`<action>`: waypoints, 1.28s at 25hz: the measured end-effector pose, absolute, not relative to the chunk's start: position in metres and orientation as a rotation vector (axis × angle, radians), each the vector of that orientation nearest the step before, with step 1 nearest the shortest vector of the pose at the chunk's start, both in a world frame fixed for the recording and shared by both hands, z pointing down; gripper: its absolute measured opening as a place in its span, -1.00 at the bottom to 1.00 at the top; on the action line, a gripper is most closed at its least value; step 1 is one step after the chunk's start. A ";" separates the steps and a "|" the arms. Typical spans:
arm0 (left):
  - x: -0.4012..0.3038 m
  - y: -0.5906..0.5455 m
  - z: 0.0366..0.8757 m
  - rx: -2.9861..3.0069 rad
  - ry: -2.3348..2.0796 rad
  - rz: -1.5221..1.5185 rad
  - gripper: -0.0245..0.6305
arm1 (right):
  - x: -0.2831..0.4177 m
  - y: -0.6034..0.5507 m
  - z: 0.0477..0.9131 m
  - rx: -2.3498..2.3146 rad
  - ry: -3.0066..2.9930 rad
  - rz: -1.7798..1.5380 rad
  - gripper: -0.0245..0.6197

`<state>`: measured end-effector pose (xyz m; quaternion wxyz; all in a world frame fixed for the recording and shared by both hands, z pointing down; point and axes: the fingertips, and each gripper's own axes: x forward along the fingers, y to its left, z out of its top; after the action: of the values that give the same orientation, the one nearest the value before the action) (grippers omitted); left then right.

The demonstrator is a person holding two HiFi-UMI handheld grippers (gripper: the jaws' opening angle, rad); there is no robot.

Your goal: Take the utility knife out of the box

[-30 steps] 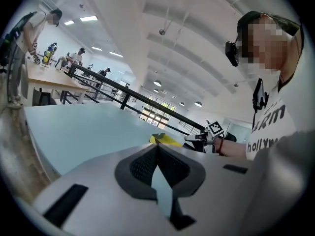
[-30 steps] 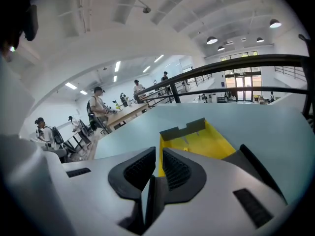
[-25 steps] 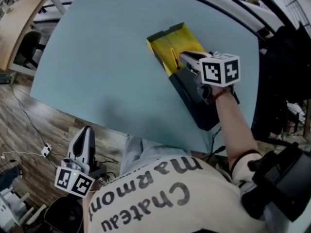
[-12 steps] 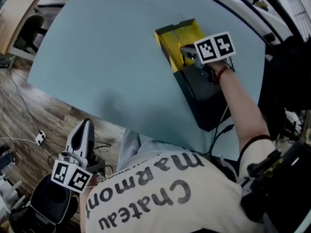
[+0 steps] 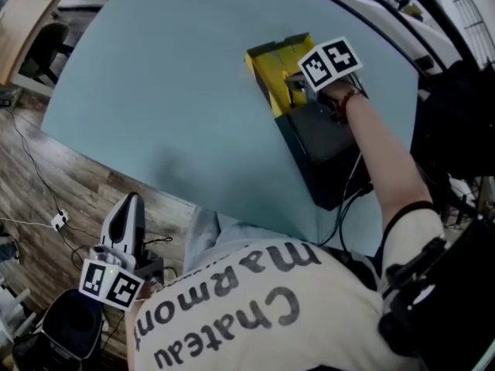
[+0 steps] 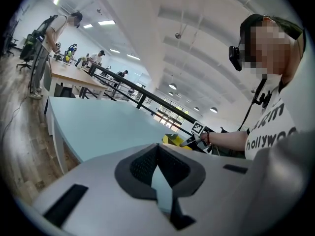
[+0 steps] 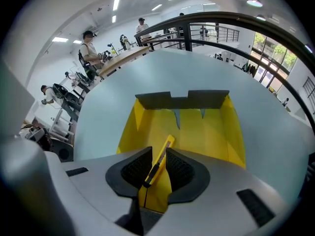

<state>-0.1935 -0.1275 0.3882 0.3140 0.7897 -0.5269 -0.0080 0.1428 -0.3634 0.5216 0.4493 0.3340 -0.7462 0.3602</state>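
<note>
A yellow open box (image 5: 271, 68) (image 7: 229, 127) lies on the pale blue table (image 5: 170, 83), with its black part (image 5: 321, 157) toward me. My right gripper (image 5: 296, 85) (image 7: 158, 154) reaches down into the yellow tray. Its jaws stand close together with the yellow-and-black utility knife (image 7: 157, 167) slanted between the pads, so it is shut on the knife. In the head view the gripper hides the knife. My left gripper (image 5: 128, 216) (image 6: 157, 154) hangs off the table's near edge beside my body, shut with nothing in it.
The floor below the table's near-left edge holds cables (image 5: 54, 222) and a black chair (image 5: 73, 327). Other people stand at wooden desks (image 7: 118, 58) far behind the table. A railing (image 7: 211, 26) runs past the table's far side.
My right gripper has moved forward from the black part onto the yellow tray and come down around the knife. The left gripper has barely shifted.
</note>
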 end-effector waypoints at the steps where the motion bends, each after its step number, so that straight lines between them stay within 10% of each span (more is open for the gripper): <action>1: -0.196 -0.127 0.389 2.075 -1.394 -0.026 -0.92 | 0.143 -0.364 0.523 0.817 -1.832 0.895 -0.63; 32: -0.217 -0.126 0.393 2.031 -1.437 -0.077 -0.92 | 0.151 -0.357 0.552 0.694 -1.499 1.042 -0.64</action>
<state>-0.2171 -0.1262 0.3932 0.3207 0.7729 -0.5468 -0.0293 0.1511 -0.3567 0.5517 0.5599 0.2943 -0.6359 0.4421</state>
